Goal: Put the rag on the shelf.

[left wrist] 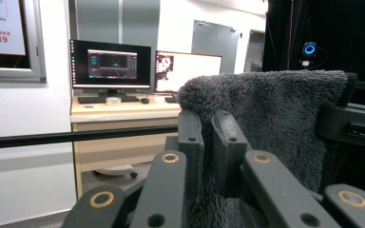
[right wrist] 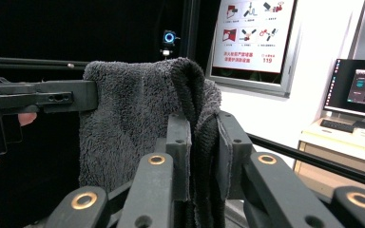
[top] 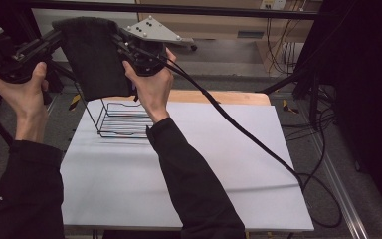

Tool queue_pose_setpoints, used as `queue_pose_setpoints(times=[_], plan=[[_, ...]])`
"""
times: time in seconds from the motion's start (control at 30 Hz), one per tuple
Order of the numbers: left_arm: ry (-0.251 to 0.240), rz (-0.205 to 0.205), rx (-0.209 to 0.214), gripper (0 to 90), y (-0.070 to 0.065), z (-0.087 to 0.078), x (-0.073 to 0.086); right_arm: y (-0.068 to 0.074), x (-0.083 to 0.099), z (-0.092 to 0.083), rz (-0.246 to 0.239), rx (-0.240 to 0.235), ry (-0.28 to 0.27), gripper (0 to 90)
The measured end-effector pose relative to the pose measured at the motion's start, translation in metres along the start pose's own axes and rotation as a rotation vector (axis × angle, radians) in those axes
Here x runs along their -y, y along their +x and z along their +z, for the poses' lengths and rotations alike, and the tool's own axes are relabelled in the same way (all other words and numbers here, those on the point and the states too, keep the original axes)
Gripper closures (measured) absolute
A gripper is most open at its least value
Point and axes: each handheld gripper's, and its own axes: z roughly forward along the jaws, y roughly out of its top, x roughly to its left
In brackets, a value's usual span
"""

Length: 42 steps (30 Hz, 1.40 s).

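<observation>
The left gripper (left wrist: 209, 137) has its jaws pressed together on one top corner of a dark grey fleecy towel (top: 95, 59), the cloth pinched between the pads. From there the towel stretches across to the right gripper (right wrist: 203, 142), whose jaws are likewise clamped on the opposite top corner, and hangs down between the two. Below the grippers and the towel's lower edge, a black wire rack (top: 122, 119) stands on the white tabletop (top: 219, 169).
</observation>
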Motion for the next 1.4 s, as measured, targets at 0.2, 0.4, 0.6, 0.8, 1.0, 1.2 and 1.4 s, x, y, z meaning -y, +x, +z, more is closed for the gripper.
queue_pose_setpoints(times=[0.2,0.4,0.6,0.8,1.0,1.2,1.4], plan=[[0.002,0.005,-0.020,83.0,0.006,0.007,-0.008,-0.003,-0.006,0.010,0.010,0.001,-0.009,78.2],[0.009,0.005,-0.036,82.9,0.013,0.014,-0.014,-0.006,-0.008,0.018,0.018,-0.001,-0.015,78.2],[0.009,0.003,-0.037,82.9,0.020,0.023,-0.017,-0.012,-0.010,0.026,0.025,-0.002,-0.015,78.2],[0.009,0.005,-0.052,82.9,0.025,0.032,-0.021,-0.017,-0.013,0.035,0.025,0.001,-0.016,78.2],[0.012,0.000,-0.066,82.9,0.032,0.041,-0.023,-0.023,-0.015,0.046,0.026,0.004,-0.013,78.2],[0.028,-0.003,-0.069,82.9,0.036,0.052,-0.016,-0.030,-0.010,0.054,0.027,0.020,0.010,78.2],[0.050,0.007,-0.075,82.9,0.039,0.059,-0.010,-0.033,-0.005,0.058,0.022,0.029,0.028,78.2]])
